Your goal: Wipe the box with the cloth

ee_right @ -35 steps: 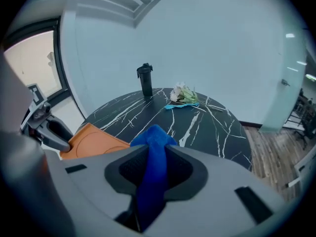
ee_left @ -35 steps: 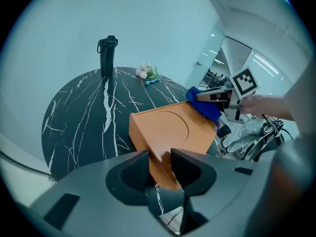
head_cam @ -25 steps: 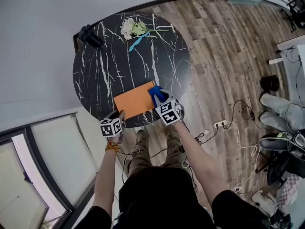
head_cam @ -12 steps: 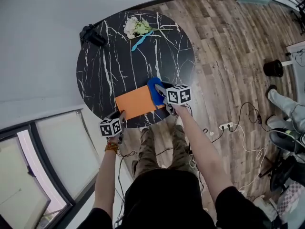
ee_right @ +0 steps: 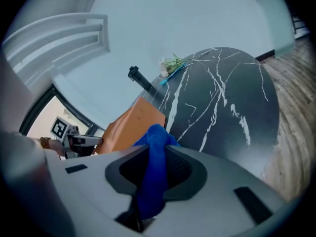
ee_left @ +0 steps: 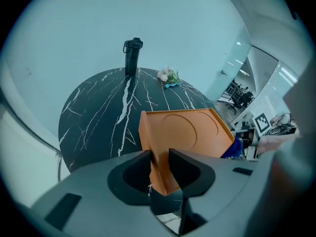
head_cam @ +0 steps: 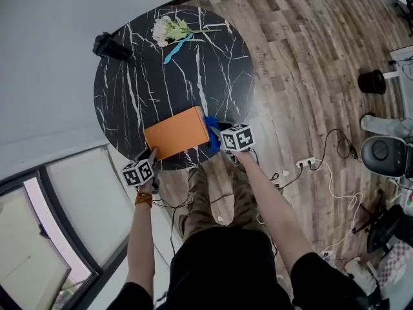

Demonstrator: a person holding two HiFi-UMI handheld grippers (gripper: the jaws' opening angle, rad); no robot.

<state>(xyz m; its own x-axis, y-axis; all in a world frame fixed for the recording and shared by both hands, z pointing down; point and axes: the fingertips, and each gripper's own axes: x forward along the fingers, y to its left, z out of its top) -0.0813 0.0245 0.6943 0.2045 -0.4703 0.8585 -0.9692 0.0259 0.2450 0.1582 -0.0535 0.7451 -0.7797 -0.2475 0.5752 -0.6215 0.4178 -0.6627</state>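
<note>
1. Box (head_cam: pixel 176 132): orange and flat-topped, with a round outline pressed into its top; it lies at the near rim of the black, white-veined table (head_cam: pixel 129 82), set askew to the person.
2. Left gripper (ee_left: pixel 159 163): jaws drawn in narrow and clamped on the box's near-left corner, one jaw on either side of its wall; its marker cube sits just off the table's rim.
3. Right gripper (ee_right: pixel 156 164): jaws closed on the blue cloth (head_cam: pixel 211 132); the cloth is bunched between them and sticks out past the tips.
4. Cloth: held at the box's right end, against the side face rather than on the top; it touches the box, as far as the head view shows.
5. Far side of the table: a black bottle (ee_left: pixel 132 56) stands upright near the rim; white flowers (head_cam: pixel 165 28) lie beside a light blue strip (head_cam: pixel 173 49); all three are well apart from the box.
6. Floor (head_cam: pixel 303 76): wood planks to the person's right; cables and a power strip (head_cam: pixel 303 165) lie on it.
</note>
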